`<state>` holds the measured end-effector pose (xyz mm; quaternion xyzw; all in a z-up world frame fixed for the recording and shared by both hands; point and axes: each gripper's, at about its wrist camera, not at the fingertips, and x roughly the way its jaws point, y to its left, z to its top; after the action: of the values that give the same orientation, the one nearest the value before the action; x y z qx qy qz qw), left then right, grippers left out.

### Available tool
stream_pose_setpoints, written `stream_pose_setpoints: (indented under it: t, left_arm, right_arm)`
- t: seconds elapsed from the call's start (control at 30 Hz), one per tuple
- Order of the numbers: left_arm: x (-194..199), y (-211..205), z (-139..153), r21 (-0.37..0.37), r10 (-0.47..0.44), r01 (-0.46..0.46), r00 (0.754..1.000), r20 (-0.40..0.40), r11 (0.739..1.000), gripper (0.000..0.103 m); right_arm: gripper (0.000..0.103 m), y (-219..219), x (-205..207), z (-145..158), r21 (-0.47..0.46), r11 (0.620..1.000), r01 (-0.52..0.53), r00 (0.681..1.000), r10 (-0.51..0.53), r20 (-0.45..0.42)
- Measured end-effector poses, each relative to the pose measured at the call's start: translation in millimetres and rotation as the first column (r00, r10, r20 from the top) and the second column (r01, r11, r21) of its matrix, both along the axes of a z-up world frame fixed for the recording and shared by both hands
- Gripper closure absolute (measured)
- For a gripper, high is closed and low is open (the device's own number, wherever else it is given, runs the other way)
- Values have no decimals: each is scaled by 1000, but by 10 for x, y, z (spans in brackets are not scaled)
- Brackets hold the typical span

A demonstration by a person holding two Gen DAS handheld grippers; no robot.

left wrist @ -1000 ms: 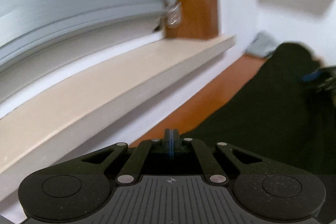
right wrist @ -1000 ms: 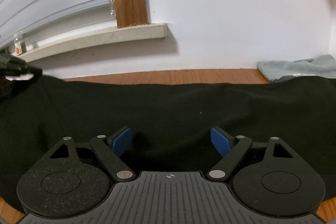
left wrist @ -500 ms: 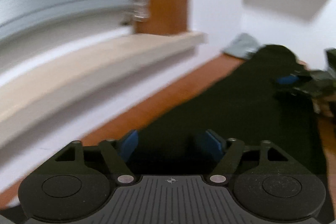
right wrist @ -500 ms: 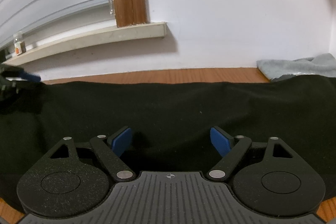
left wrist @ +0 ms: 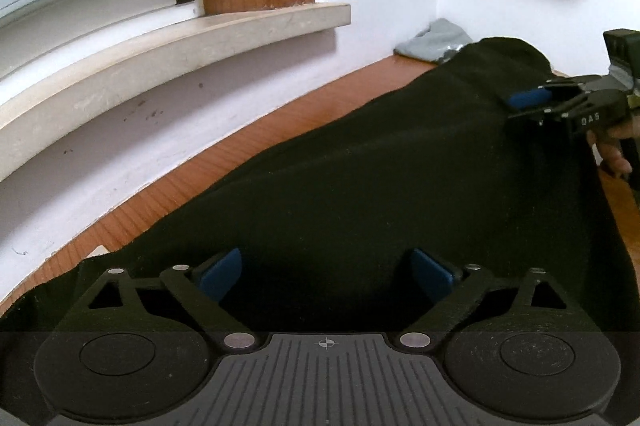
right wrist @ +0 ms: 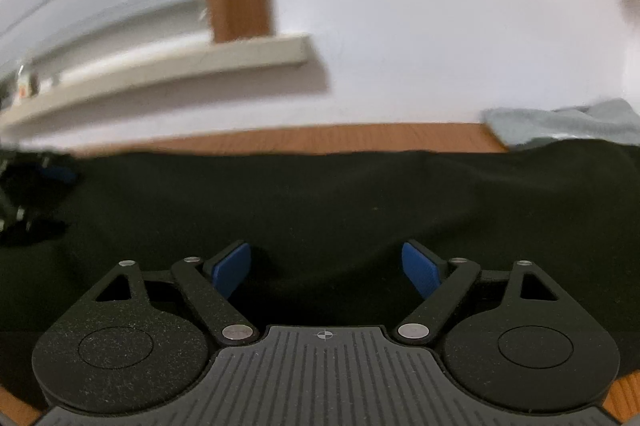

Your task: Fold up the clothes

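A black garment (left wrist: 380,178) lies spread flat along the wooden table (left wrist: 256,130), its far edge running parallel to the wall, ready, I'd say, for a fold. The left gripper (left wrist: 326,274) hangs over its near end, jaws opening wide, blue pads clear of the cloth, nothing pinched. At about three o'clock from it, the right gripper (left wrist: 532,98) sits over the garment's other end, its jaws also opening with only cloth beneath, likely so both ends can be taken together. Beyond, at one o'clock, a grey cloth (left wrist: 436,40) is bunched in the corner, under the windowsill (left wrist: 180,38).
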<state>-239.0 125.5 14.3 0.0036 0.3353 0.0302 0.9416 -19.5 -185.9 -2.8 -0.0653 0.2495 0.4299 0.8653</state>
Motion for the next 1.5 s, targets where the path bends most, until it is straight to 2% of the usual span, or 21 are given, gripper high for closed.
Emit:
stream_pose_setpoints:
  t: [0.1, 0.17, 0.2, 0.27, 0.3, 0.37, 0.4, 0.47, 0.57, 0.77, 0.83, 0.93, 0.97, 1.03, 1.07, 1.17, 1.23, 1.3, 1.33, 1.43, 1.5]
  left_arm:
    - [-14, 14, 8, -24, 1, -1, 1000, 6, 1000, 2]
    - [-30, 21, 9, -35, 5, -5, 1000, 10, 999, 2]
    - [-35, 21, 12, -35, 8, -8, 1000, 12, 999, 2]
    - [-39, 19, 16, -34, 12, -12, 1000, 14, 999, 2]
    - [-39, 18, 18, -32, 13, -12, 1000, 13, 999, 2]
    - [-44, 14, 22, -31, 14, -13, 1000, 14, 999, 2]
    - [-48, 10, 24, -30, 15, -15, 1000, 15, 999, 2]
    - [-50, 9, 27, -29, 15, -15, 1000, 16, 999, 2]
    - [-52, 13, 26, -32, 15, -14, 1000, 16, 999, 2]
    - [-62, 19, 31, -40, 15, -14, 1000, 19, 999, 1]
    - [-65, 17, 32, -39, 15, -15, 1000, 19, 999, 1]
    - [-67, 22, 34, -41, 15, -14, 1000, 21, 999, 1]
    - [-68, 24, 36, -42, 15, -14, 1000, 21, 999, 1]
    - [-70, 28, 39, -43, 15, -14, 1000, 22, 999, 1]
    - [-70, 29, 39, -43, 15, -14, 1000, 22, 999, 1]
    - [-71, 35, 41, -44, 15, -14, 1000, 22, 999, 1]
    - [-73, 34, 42, -44, 15, -14, 1000, 22, 999, 1]
    - [-73, 40, 42, -44, 14, -13, 1000, 22, 999, 1]
    - [-72, 44, 41, -44, 14, -13, 1000, 22, 999, 1]
    - [-72, 49, 41, -45, 13, -12, 1000, 22, 999, 1]
    - [-71, 49, 42, -46, 13, -12, 1000, 22, 999, 1]
  right_arm:
    - [10, -299, 119, 81, 72, 996, 51, 998, -49, -31]
    - [10, -638, 270, 150, 89, 984, 156, 988, -155, -26]
    - [10, -894, 399, 156, 116, 965, 235, 972, -230, -58]
    - [12, -1417, 664, 164, 163, 906, 391, 919, -373, -130]
    - [13, -1669, 787, 153, 173, 863, 475, 877, -448, -174]
    - [30, -2173, 1031, 130, 179, 754, 631, 770, -582, -262]
    - [30, -2389, 1114, 119, 190, 704, 684, 724, -623, -298]
    - [31, -2618, 1247, 78, 197, 665, 720, 684, -635, -359]
    - [32, -2758, 1350, 55, 229, 632, 741, 662, -630, -405]
    - [36, -2609, 1487, 68, 226, 648, 727, 676, -618, -402]
    - [45, -2555, 1502, 63, 226, 643, 731, 670, -616, -414]
    - [85, -2494, 1509, 63, 224, 637, 738, 662, -616, -428]
    - [100, -2486, 1461, 109, 274, 636, 721, 688, -611, -393]
    - [100, -2471, 1362, 205, 375, 633, 677, 735, -600, -315]
    - [99, -2450, 1372, 234, 358, 639, 681, 732, -599, -325]
    - [96, -2424, 1422, 264, 292, 633, 717, 696, -627, -350]
    - [83, -2455, 1423, 278, 253, 607, 753, 657, -670, -347]
    - [53, -2498, 1423, 279, 212, 572, 792, 609, -719, -336]
    - [51, -2521, 1422, 259, 199, 557, 807, 590, -736, -332]
    - [50, -2600, 1485, 147, 177, 551, 815, 574, -732, -366]
    - [41, -2622, 1501, 90, 170, 552, 816, 571, -727, -381]
